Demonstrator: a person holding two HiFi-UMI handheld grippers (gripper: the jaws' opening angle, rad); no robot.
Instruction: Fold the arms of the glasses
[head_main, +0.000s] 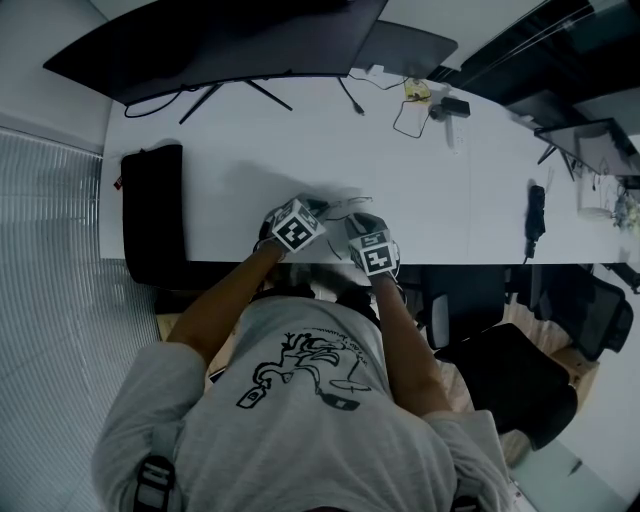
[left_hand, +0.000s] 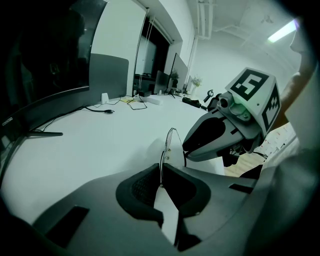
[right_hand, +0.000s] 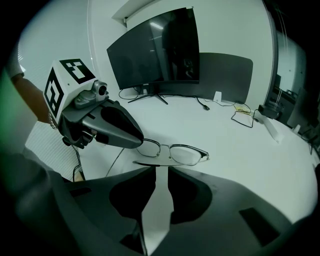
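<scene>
A pair of thin metal-rimmed glasses (right_hand: 172, 152) lies on the white table (head_main: 430, 190) near its front edge, between my two grippers. My left gripper (left_hand: 161, 172) is shut on the rim of one lens, seen edge-on in the left gripper view. In the right gripper view its dark jaws (right_hand: 117, 130) cover that end of the frame. One arm (right_hand: 145, 163) lies folded along the back of the lenses. My right gripper (right_hand: 160, 170) stands just behind that arm, open, with a bare gap between its pads. In the head view the glasses (head_main: 345, 205) show faintly ahead of both marker cubes.
A large curved monitor (head_main: 220, 40) stands at the back of the table. A black pouch (head_main: 153, 215) lies at the left end. Cables and small items (head_main: 415, 105) sit at the back right, and a black object (head_main: 535, 220) at the right. A black chair (head_main: 520, 385) stands beside the person.
</scene>
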